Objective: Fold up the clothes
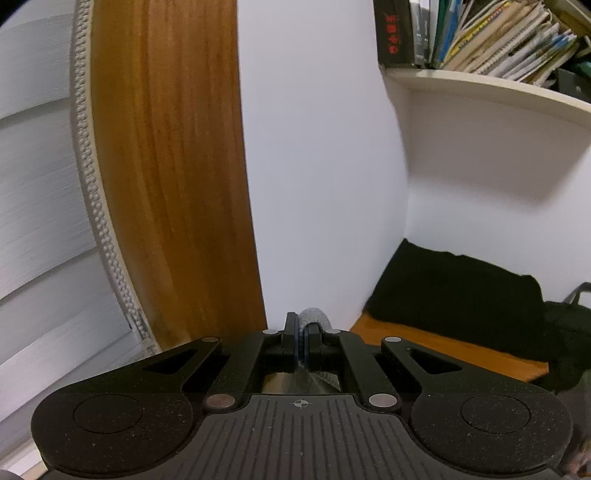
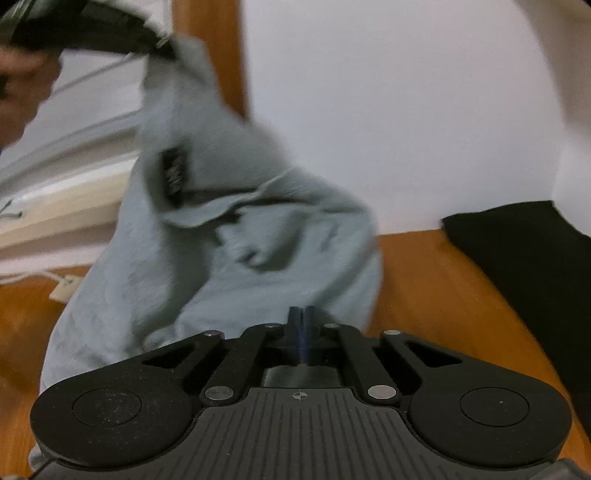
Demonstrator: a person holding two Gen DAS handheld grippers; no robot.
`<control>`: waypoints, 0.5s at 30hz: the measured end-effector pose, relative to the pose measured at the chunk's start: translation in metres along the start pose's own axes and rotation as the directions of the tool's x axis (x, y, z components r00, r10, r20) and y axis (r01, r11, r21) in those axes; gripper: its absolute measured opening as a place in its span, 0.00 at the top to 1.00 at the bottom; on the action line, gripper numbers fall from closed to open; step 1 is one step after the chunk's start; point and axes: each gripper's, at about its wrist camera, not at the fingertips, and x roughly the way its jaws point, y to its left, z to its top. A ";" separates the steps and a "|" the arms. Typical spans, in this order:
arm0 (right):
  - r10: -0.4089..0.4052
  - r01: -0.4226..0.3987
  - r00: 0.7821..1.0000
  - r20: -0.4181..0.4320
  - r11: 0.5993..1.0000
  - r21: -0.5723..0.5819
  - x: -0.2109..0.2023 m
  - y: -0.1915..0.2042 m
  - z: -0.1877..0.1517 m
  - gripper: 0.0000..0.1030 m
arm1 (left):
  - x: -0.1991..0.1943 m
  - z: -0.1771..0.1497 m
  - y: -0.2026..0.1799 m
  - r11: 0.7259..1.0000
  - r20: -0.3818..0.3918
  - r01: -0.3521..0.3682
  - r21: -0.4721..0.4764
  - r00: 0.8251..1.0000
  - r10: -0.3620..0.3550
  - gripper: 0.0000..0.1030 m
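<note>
Up at eleven o'clock in the right wrist view, the left gripper (image 2: 92,33) pinches a corner of the grey sweatshirt (image 2: 229,236), which hangs blurred above the wooden table (image 2: 443,295). The right gripper (image 2: 301,325) has its jaws together, seemingly on the lower edge. Best spread both corners apart and taut before laying it flat. A black garment (image 2: 535,266) lies at three o'clock beside the white wall (image 2: 388,110); a bookshelf (image 1: 480,88) hangs above.

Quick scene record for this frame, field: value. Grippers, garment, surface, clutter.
left gripper: jaws shut on a bit of grey fabric
right gripper: jaws shut, at the lower edge of the grey garment; whether it grips cloth is unclear
grey garment: lifted, hanging bunched, dark label showing
surface: wooden table
clutter: black cloth against wall; books on shelf
image: motion blur
</note>
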 end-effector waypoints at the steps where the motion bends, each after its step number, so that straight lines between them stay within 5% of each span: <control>1: -0.003 0.003 1.000 0.014 1.000 0.012 -0.005 -0.005 0.001 0.99 | 0.000 -0.001 0.001 1.000 0.000 0.000 -0.002 1.000 0.000 0.98; 8: 0.039 -0.045 0.996 0.086 0.997 0.063 -0.016 -0.013 0.008 0.90 | 0.005 0.001 -0.002 1.000 0.006 0.016 -0.006 1.000 -0.016 0.98; 10: 0.036 -0.039 0.997 0.062 0.998 0.051 0.003 0.002 0.010 0.65 | 0.002 0.004 -0.004 1.000 0.015 0.020 -0.001 1.000 -0.020 0.98; 11: 0.024 -0.026 0.999 0.042 0.998 0.049 0.011 0.007 0.012 0.63 | -0.001 0.005 -0.005 1.000 0.022 0.019 0.000 1.000 -0.019 0.98; 14: -0.030 0.033 0.999 -0.039 0.997 0.073 0.033 0.011 0.012 0.68 | -0.010 0.007 -0.005 1.000 0.037 0.010 0.006 0.999 -0.010 0.98; 15: -0.041 0.045 0.998 -0.050 0.996 0.077 0.037 0.011 0.012 0.97 | -0.013 0.007 -0.005 1.000 0.041 0.003 0.011 0.999 -0.003 0.98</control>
